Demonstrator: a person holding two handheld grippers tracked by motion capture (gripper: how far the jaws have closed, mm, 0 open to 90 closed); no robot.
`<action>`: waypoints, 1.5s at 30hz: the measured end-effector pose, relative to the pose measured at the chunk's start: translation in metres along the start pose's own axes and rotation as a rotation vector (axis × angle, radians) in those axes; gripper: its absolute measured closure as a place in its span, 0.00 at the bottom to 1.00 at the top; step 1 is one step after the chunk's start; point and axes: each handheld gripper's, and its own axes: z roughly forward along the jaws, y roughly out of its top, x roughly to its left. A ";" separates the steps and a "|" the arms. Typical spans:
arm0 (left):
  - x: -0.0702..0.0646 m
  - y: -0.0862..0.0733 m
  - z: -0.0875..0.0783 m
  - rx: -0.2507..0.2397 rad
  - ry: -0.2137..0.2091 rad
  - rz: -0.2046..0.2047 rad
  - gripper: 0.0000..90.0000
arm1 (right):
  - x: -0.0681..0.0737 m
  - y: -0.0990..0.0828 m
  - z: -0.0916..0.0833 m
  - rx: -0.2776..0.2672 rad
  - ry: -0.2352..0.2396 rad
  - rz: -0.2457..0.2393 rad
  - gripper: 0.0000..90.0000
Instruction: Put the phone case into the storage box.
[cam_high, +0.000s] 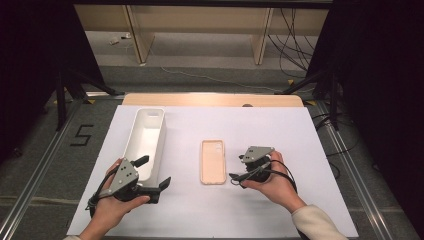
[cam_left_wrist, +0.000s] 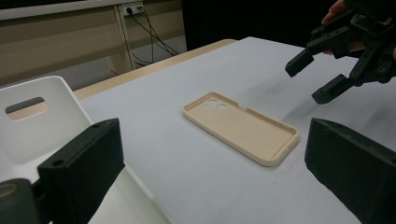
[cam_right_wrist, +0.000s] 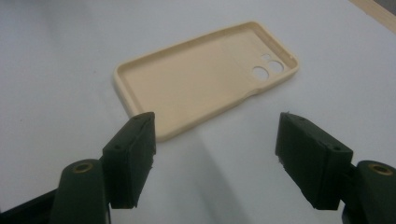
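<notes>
A beige phone case (cam_high: 213, 161) lies flat on the white sheet, its hollow side up and its camera holes toward the far end. The right gripper view looks along the case (cam_right_wrist: 205, 84); the left gripper view sees it (cam_left_wrist: 240, 126) from the side. My right gripper (cam_high: 237, 167) stands open just right of the case, jaws pointing at its near end, nothing between them (cam_right_wrist: 215, 158). My left gripper (cam_high: 155, 172) is open and empty by the near end of a white bin (cam_high: 145, 142), jaws wide (cam_left_wrist: 215, 172). The right gripper (cam_left_wrist: 309, 81) also appears beyond the case.
The long white bin (cam_left_wrist: 42, 116) has a handle slot in its end wall and looks empty. The white sheet (cam_high: 280, 210) covers a wooden table (cam_high: 210, 99). Black stands and cables (cam_high: 295, 40) lie beyond the table, and a "5" mark (cam_high: 81, 135) is on the floor at left.
</notes>
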 end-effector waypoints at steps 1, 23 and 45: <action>0.000 0.000 0.000 0.000 0.001 0.000 0.05 | 0.000 0.001 0.000 0.012 -0.002 -0.013 0.33; -0.001 0.000 0.001 0.002 0.000 0.003 0.05 | 0.015 0.021 0.020 0.126 -0.004 -0.158 0.30; -0.001 0.000 0.001 0.000 -0.002 0.001 0.05 | 0.028 0.034 0.040 0.248 0.002 -0.253 0.27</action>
